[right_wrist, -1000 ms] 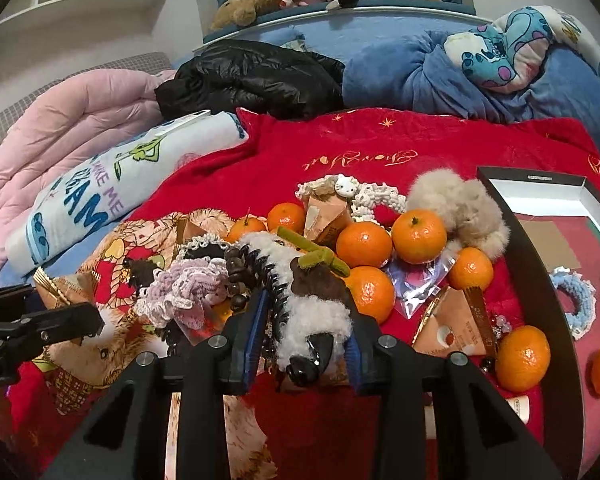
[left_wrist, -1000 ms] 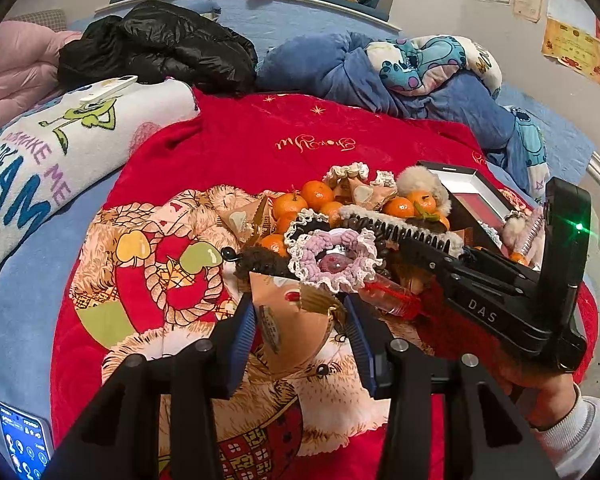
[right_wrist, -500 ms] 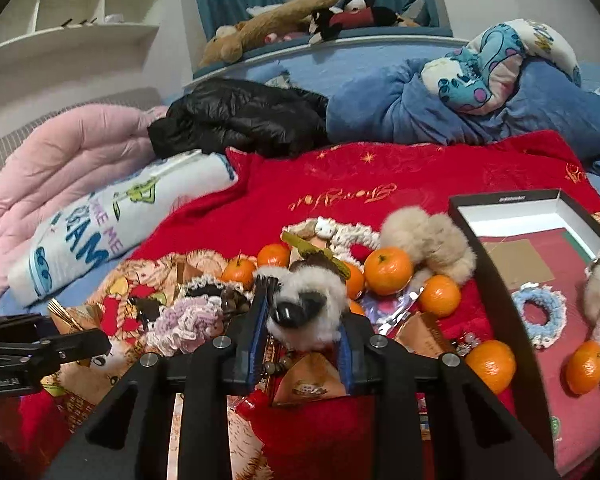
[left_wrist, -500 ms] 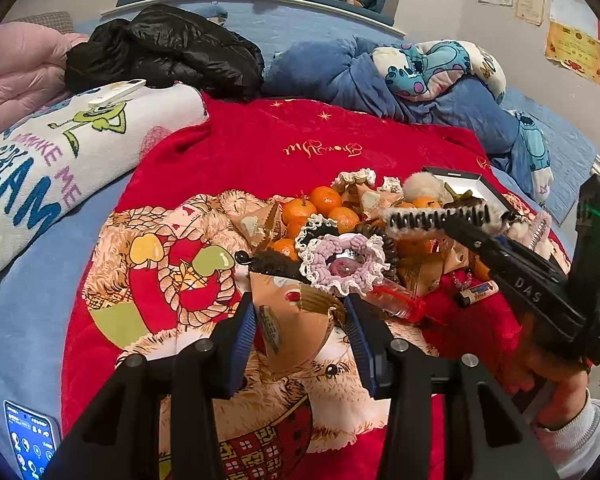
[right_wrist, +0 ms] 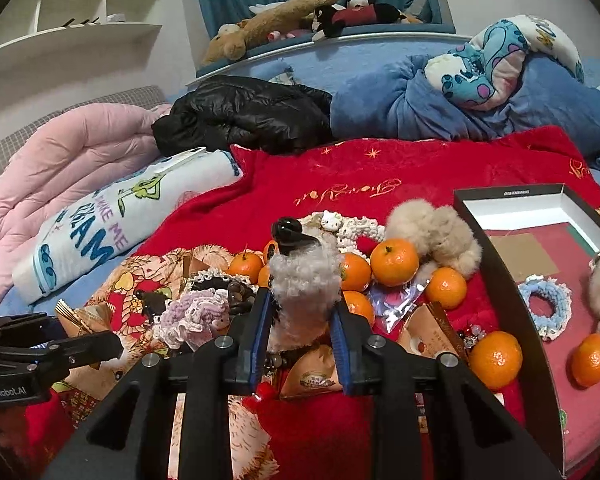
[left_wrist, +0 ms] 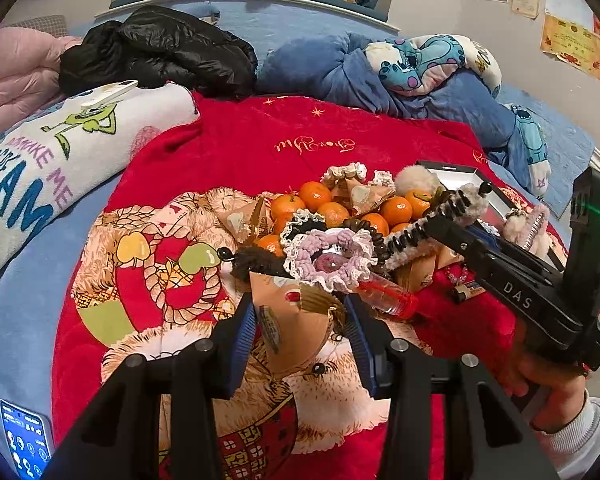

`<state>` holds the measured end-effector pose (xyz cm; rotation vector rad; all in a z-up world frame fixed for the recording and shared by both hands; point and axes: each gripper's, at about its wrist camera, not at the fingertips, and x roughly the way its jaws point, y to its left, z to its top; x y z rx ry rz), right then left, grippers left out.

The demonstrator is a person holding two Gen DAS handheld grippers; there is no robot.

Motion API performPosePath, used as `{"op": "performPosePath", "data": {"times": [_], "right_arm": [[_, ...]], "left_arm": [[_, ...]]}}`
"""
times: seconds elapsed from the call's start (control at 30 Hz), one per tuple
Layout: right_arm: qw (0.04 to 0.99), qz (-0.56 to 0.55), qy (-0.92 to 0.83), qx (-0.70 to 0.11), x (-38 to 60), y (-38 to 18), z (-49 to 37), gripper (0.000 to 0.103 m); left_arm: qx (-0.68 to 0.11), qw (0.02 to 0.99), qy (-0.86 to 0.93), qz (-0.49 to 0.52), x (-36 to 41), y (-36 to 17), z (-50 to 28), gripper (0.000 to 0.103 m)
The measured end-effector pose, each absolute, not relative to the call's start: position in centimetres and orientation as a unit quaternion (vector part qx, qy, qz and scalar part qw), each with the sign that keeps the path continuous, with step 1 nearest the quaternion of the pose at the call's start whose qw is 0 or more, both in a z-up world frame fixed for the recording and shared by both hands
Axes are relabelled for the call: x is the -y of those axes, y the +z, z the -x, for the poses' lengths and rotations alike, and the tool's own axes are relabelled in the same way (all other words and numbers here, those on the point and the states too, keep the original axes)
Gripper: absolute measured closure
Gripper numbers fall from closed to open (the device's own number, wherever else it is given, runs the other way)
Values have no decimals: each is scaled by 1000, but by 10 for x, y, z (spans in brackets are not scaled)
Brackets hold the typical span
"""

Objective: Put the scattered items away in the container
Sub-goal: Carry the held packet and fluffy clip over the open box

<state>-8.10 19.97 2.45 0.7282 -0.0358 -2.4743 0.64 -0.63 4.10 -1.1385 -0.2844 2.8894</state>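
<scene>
My left gripper (left_wrist: 300, 320) is shut on a tan triangular paper packet (left_wrist: 296, 328), held low over the red blanket. My right gripper (right_wrist: 300, 316) is shut on a fluffy grey-white hair claw clip (right_wrist: 304, 276) with a black tip, lifted above the pile; the clip also shows in the left wrist view (left_wrist: 432, 224). The pile holds tangerines (right_wrist: 394, 262), a lilac crocheted scrunchie (left_wrist: 328, 256), a beige pompom (right_wrist: 436, 236) and more packets (right_wrist: 428, 332). The open black box (right_wrist: 500, 248) lies at the right with a blue scrunchie (right_wrist: 544, 306) and a tangerine (right_wrist: 590, 360) inside.
A black jacket (right_wrist: 244, 120), a pink quilt (right_wrist: 68, 160), a white printed pillow (left_wrist: 32, 160) and blue bedding (right_wrist: 440, 104) ring the red blanket (right_wrist: 380, 176). A phone (left_wrist: 24, 444) lies at the lower left. A red-capped tube (left_wrist: 384, 292) lies by the scrunchie.
My right gripper has lifted the fluffy clip off the pile and tilted it upright, moving up and right. My left gripper stays shut on the packet, barely moved.
</scene>
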Motion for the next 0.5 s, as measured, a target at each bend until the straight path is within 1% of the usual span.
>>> {"op": "performPosePath", "data": {"times": [0.27,0.5], "right_arm": [[275,-257,-926,36,-214,37,78,76],[277,-238,-930,37,-220,45,70,76]], "left_arm": [[98,14,930,353,10,48,-12,58],[91,33,935,342,-3,57,-17,58]]}}
